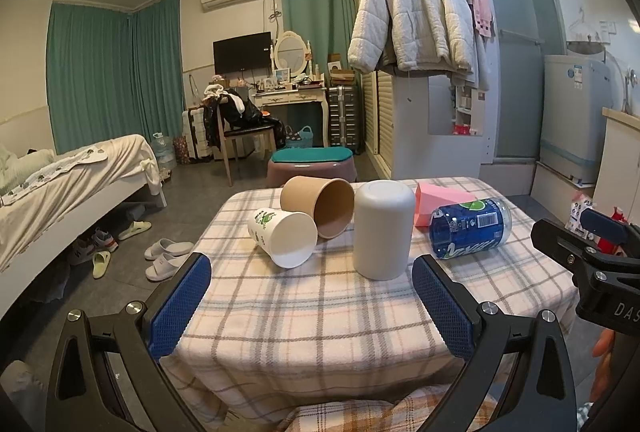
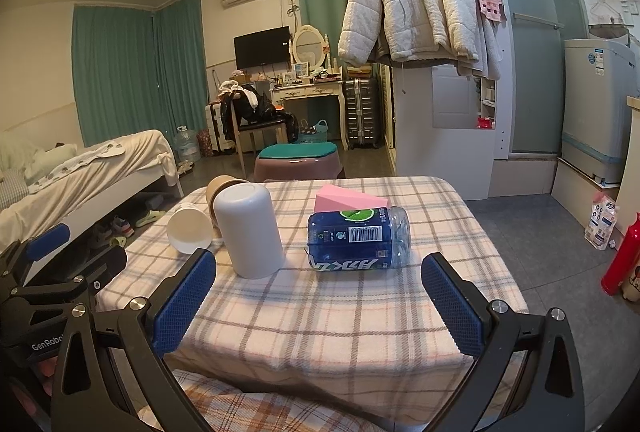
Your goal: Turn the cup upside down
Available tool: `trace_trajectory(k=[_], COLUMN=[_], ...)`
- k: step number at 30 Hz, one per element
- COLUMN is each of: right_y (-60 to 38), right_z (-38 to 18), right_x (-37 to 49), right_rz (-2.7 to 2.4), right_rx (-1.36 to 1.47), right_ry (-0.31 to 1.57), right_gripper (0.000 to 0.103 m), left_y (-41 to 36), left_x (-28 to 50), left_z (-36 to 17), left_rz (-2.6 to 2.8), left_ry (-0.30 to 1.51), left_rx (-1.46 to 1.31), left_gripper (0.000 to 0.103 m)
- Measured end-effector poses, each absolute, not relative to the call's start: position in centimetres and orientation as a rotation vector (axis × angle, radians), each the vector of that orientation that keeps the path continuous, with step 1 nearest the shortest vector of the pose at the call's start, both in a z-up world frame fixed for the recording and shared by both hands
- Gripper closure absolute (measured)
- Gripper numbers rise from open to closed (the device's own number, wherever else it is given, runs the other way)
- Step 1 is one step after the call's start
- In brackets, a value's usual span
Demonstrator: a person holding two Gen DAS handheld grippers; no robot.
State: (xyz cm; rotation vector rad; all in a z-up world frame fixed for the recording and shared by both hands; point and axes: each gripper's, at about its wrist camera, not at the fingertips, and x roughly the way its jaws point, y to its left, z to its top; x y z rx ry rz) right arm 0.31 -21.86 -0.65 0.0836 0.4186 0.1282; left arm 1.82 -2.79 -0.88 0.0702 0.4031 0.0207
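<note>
The left claw (image 1: 311, 306) hangs low over the near edge of the table (image 1: 320, 316). Its two blue pads (image 1: 180, 306) are spread wide apart and hold nothing. The right claw (image 2: 319, 306) hangs the same way, just beside the left one, and it is wide open and empty too. Both point straight ahead across the table, level and not tipped.

In front of them stands the white cup (image 1: 383, 230). It is upside down (its flat bottom faces up and its mouth sits on the checked cloth). It is smooth and plain, with a rounded top edge. It stands just past the tips of the left claw, apart from both claws.

To its left a white paper cup (image 1: 285, 236) lies on its side with its mouth toward us. A brown paper cup (image 1: 320, 205) lies on its side just behind that one. To the right of the white cup a blue bottle (image 2: 358, 240) lies on its side, and a pink box (image 2: 344, 200) sits just behind the bottle.
</note>
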Motion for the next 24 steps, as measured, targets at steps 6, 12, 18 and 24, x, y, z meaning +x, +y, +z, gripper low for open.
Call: trace_trajectory(k=[6,12,18,24], right_y=[-21.58,-21.36,-21.33,-21.56], right_z=[-0.66,-0.67,-0.68,-0.73], right_x=[0.37,0.43,0.63,0.49], right_rz=[0.13,0.13,0.126,0.123], right_rx=[0.079,0.078,0.078,0.079], right_ry=[0.423,0.423,0.423,0.417], right_gripper=[0.0,0.0,0.0,0.0], left_y=[-2.77,-2.74,-2.77,-2.79], left_x=[1.78,1.79,1.78,1.6], left_z=[-0.87,-0.89,-0.89,-0.76], left_rz=[0.021,0.019,0.019,0.021], left_ry=[0.403,0.403,0.402,0.392], left_rx=[0.07,0.068,0.067,0.069], left_gripper=[0.0,0.0,0.0,0.0])
